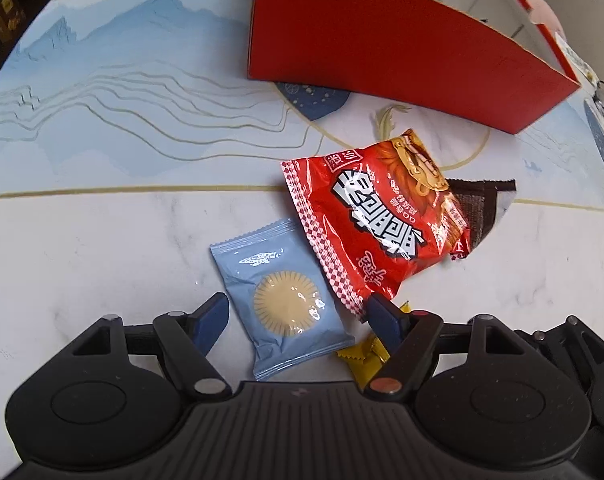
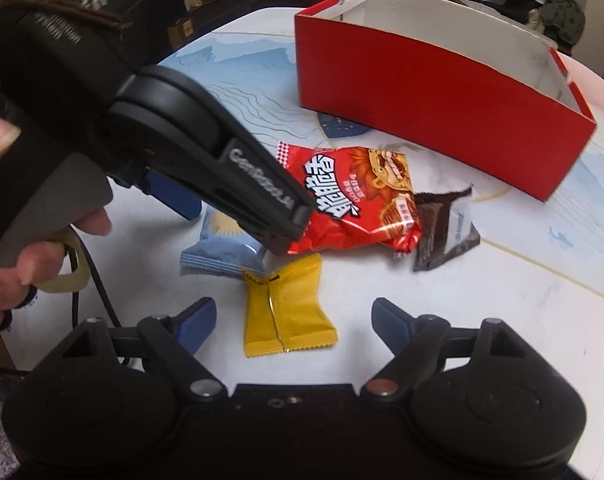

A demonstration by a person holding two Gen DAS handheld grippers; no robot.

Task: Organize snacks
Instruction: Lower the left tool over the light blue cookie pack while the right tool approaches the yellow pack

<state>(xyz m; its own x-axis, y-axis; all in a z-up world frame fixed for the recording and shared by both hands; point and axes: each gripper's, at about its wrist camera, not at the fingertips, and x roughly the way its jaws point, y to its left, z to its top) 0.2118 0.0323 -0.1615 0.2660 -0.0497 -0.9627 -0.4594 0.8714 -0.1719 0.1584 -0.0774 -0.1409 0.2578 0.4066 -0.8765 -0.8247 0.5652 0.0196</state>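
Okay, my left gripper [image 1: 297, 320] fingers spread around light, crinkly pale-blue foil biscuit packet [image 1: 279, 304], lower centre; pinch its sides. Right gripper [image 2: 293, 320] released.

Both wrist views look down, close, sharing the snacks [image 1: 376, 216].

Left gripper [image 1: 299, 320], jaws spread: light blue packet [image 1: 283, 304] fills gap between fingers; red snack bag [image 1: 372, 216] at 1 o'clock overlaps right fingertip; yellow packet [image 1: 364, 360] under right finger.

Bare table [image 1: 101, 248] from 9 to 11 o'clock: open passage.

Red box [image 1: 382, 48] at 12 to 1 o'clock blocks far side.

Right gripper [image 2: 293, 320], jaws spread: yellow packet [image 2: 285, 312] in gap. Left gripper body [image 2: 173, 128] crosses at 10 o'clock. Brown wrapper [image 2: 442, 228] at 1 o'clock. Bare table [image 2: 502, 320] at 2 to 3 o'clock.
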